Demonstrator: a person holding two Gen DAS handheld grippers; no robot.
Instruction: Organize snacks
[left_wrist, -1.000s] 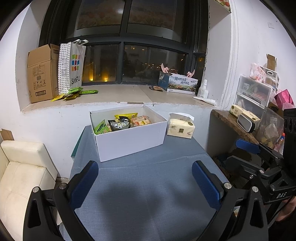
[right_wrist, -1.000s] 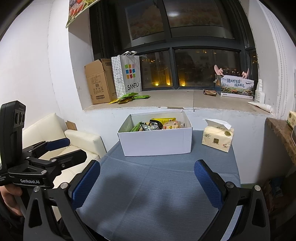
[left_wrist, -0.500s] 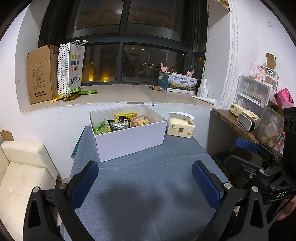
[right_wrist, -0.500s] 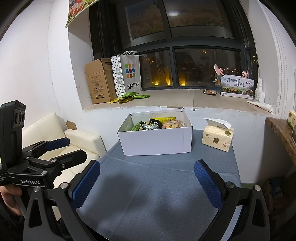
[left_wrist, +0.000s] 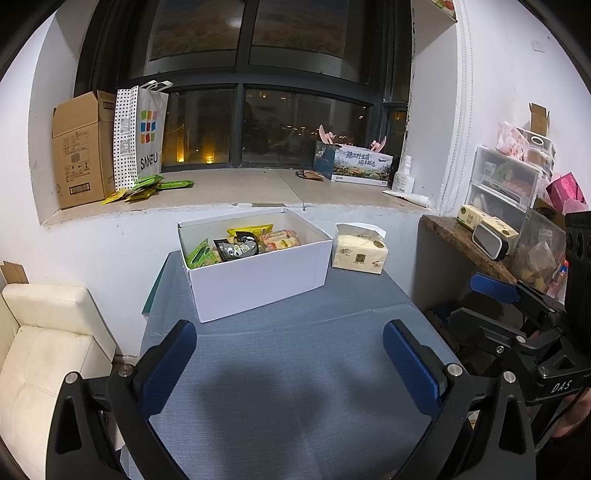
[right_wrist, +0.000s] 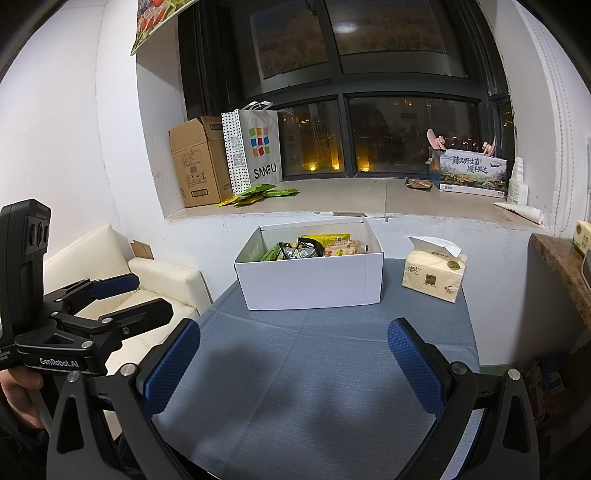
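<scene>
A white open box (left_wrist: 258, 273) stands at the far end of the blue-clothed table (left_wrist: 295, 369). It holds several snack packets: green (left_wrist: 197, 253), black (left_wrist: 238, 245), yellow and orange (left_wrist: 280, 239). It also shows in the right wrist view (right_wrist: 310, 277), with the snacks (right_wrist: 306, 248) inside. My left gripper (left_wrist: 290, 347) is open and empty, well short of the box. My right gripper (right_wrist: 293, 347) is open and empty too. Each gripper shows in the other's view, the right (left_wrist: 513, 310) and the left (right_wrist: 114, 295), with jaws apart.
A tissue pack (left_wrist: 360, 249) lies right of the box. On the window sill are green packets (left_wrist: 147, 186), a cardboard box (left_wrist: 79, 151), a paper bag (left_wrist: 138, 136) and a printed carton (left_wrist: 354, 164). A cream sofa (left_wrist: 37, 350) is left, a cluttered shelf (left_wrist: 491, 229) right.
</scene>
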